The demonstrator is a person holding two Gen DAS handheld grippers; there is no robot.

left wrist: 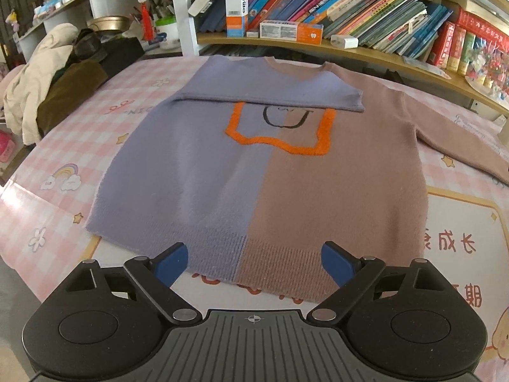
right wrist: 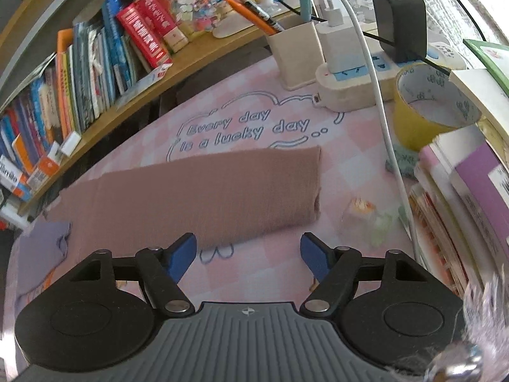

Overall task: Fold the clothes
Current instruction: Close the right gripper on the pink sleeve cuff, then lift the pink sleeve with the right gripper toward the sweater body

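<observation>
Two-tone sweater [left wrist: 261,172] (lilac half, mauve half, orange outline on chest) lay flat on the pink checked tabletop [left wrist: 63,146], hem toward the cameras. Lilac sleeve [left wrist: 270,90] was folded across the chest, covering the top of the orange outline; mauve sleeve [right wrist: 203,191] lay stretched out flat to the side, cuff end free on the cloth.

Left gripper [left wrist: 253,262]: jaws apart, nothing between them, poised over the ribbed hem; contact w/ knit can't be told. Right gripper [right wrist: 248,254]: jaws apart, empty, just short of the mauve sleeve's near edge.

Surroundings, L view: heap of clothes [left wrist: 54,82] at the tabletop's far-left corner, clear of the sweater; bookshelf [left wrist: 350,3] behind, w/ books and small cartons.

R view: beyond the cuff, beige pen holder [right wrist: 296,54] containing pencils and a teal pen; power strip [right wrist: 353,79] carrying a white charger and a black adapter; white cable [right wrist: 385,121] trailing past the cuff; yellow tape roll [right wrist: 423,117]; stack of books [right wrist: 467,210] at the right edge.
</observation>
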